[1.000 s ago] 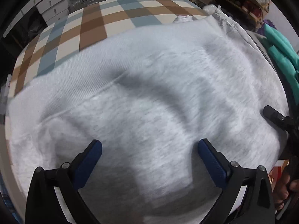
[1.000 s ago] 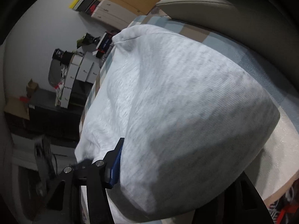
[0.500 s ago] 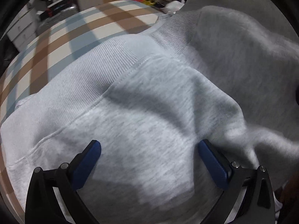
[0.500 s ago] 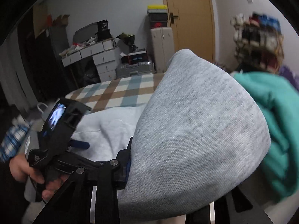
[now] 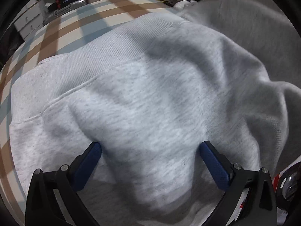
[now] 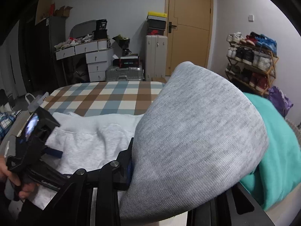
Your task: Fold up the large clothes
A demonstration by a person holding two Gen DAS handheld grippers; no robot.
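Note:
A light grey sweatshirt (image 5: 150, 94) lies on a bed with a brown, blue and white checked cover (image 5: 65, 28). Its ribbed hem (image 5: 112, 47) runs across the upper part of the left wrist view. My left gripper (image 5: 150, 150) points steeply down onto it, open wide, with a hump of cloth between the blue pads (image 5: 90, 162). My right gripper (image 6: 176, 179) is shut on a fold of the sweatshirt (image 6: 197, 141), held up off the bed. The fold drapes over the jaws and hides the right finger. In the right wrist view the left gripper (image 6: 54, 151) is at the left, held by a hand (image 6: 11, 179).
A teal garment (image 6: 278, 150) lies at the right, behind the lifted fold. Beyond the bed (image 6: 112, 98) stand white drawers (image 6: 94, 60), a silver suitcase (image 6: 124, 73), a wooden door (image 6: 190, 28) and a shoe rack (image 6: 252, 60).
The right gripper closed on the sweatshirt fold, rose and rolled to look level across the room. The left gripper slid over the cloth toward the ribbed hem, staying open; wrinkles formed.

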